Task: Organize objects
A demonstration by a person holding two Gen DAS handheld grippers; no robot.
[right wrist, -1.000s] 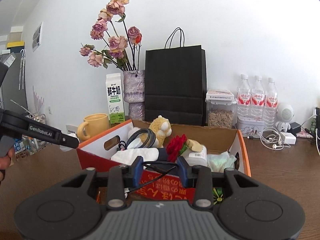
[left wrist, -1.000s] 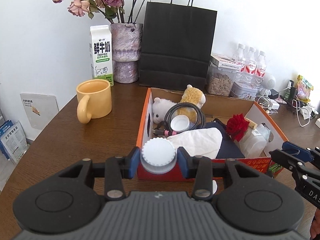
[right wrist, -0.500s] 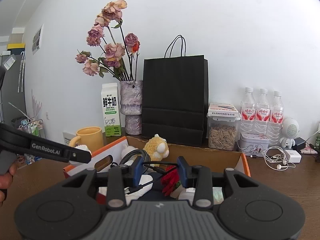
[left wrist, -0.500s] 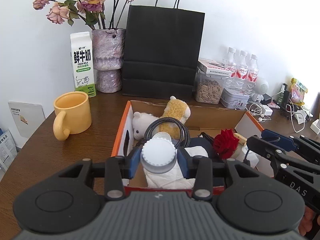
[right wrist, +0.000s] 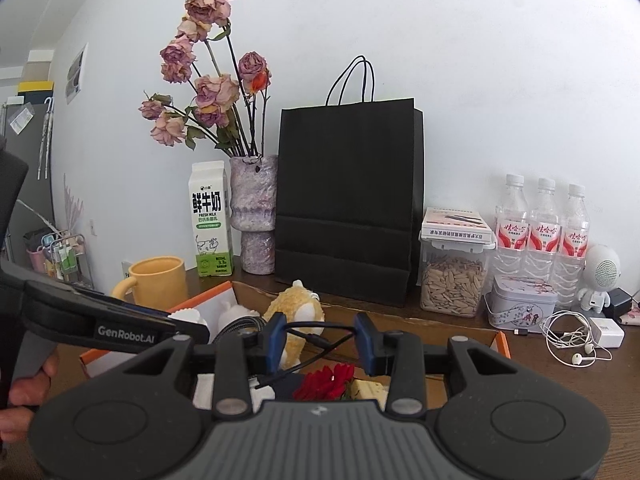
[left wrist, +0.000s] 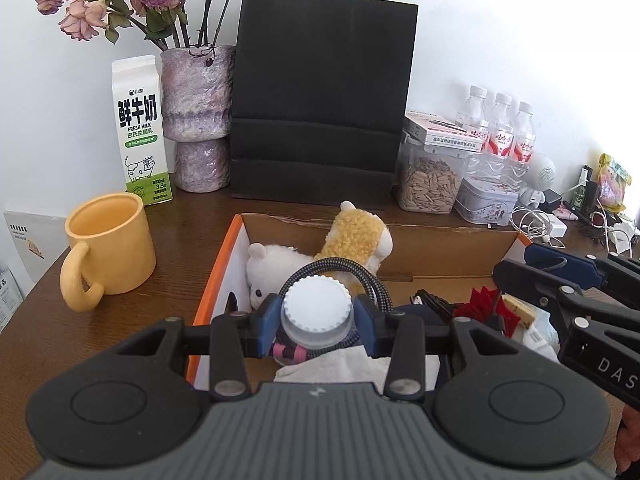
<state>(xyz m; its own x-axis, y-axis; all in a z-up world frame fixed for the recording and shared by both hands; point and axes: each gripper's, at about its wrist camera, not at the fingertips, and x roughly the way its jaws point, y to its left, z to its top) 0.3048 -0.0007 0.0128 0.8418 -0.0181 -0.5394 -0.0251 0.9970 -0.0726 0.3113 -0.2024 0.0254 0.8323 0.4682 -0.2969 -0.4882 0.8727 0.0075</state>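
Jar [left wrist: 316, 316], clamped in my left gripper [left wrist: 316, 322], has advanced over the box [left wrist: 218, 276]; right gripper [right wrist: 322, 342] pinches a black cable [right wrist: 308, 336]; release follows

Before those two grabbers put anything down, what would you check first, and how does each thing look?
1. Left gripper clamped on the small clear jar with the white ribbed lid: ok.
2. Jar over the open orange cardboard box: ok.
3. Free spot below the jar: not ok; a crumpled white tissue and a coiled braided cable lie there.
4. Right gripper holding the thin black cable: cannot tell; it runs between the pads.
5. Yellow ceramic mug clear of the box: ok.
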